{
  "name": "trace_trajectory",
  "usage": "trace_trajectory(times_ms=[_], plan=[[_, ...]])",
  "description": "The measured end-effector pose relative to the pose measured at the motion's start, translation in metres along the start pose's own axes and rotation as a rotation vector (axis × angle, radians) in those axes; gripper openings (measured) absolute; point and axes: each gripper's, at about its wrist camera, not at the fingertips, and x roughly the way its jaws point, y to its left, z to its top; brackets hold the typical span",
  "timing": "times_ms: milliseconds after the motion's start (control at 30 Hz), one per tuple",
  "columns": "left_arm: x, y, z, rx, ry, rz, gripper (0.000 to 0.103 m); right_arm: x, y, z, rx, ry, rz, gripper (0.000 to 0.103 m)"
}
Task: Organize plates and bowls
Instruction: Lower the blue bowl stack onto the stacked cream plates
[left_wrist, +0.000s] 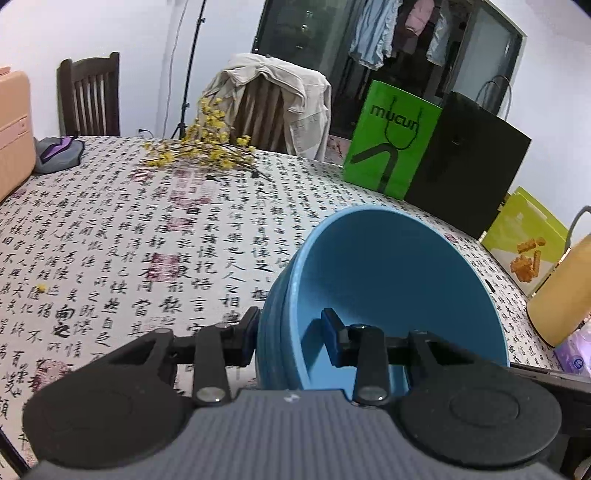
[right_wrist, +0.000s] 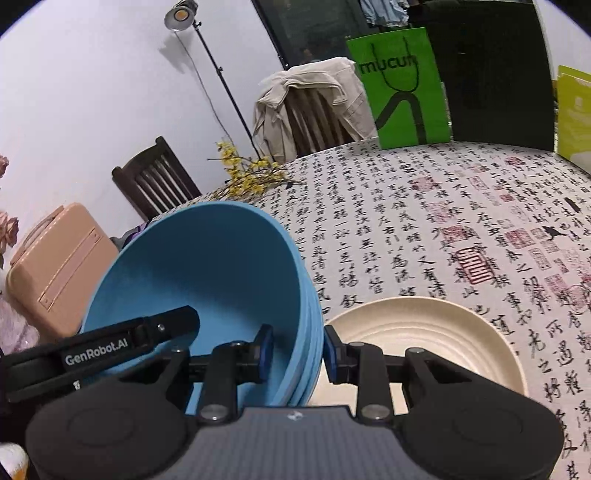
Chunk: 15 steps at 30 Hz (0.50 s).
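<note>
A blue bowl (left_wrist: 388, 280) is held above a table with a calligraphy-print cloth (left_wrist: 129, 236), pinched on opposite sides of its rim. The left gripper (left_wrist: 291, 338) clamps the bowl's left wall, one finger outside, one inside. The right gripper (right_wrist: 298, 349) clamps the right wall the same way. Just right of the bowl, a cream plate (right_wrist: 436, 332) sits on the cloth.

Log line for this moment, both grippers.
left gripper: shut on blue bowl stack wall | right gripper: shut on opposite wall | cream plate: on table, beside stack
</note>
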Motion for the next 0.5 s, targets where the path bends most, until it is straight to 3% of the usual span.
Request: trace_trajectory(times_ms=[500], plan=[[0.013,-0.043,-0.010,0.050,0.023,-0.052,0.036,-0.023,-0.044,-0.004,0.052,-0.024,-0.040,0.028]])
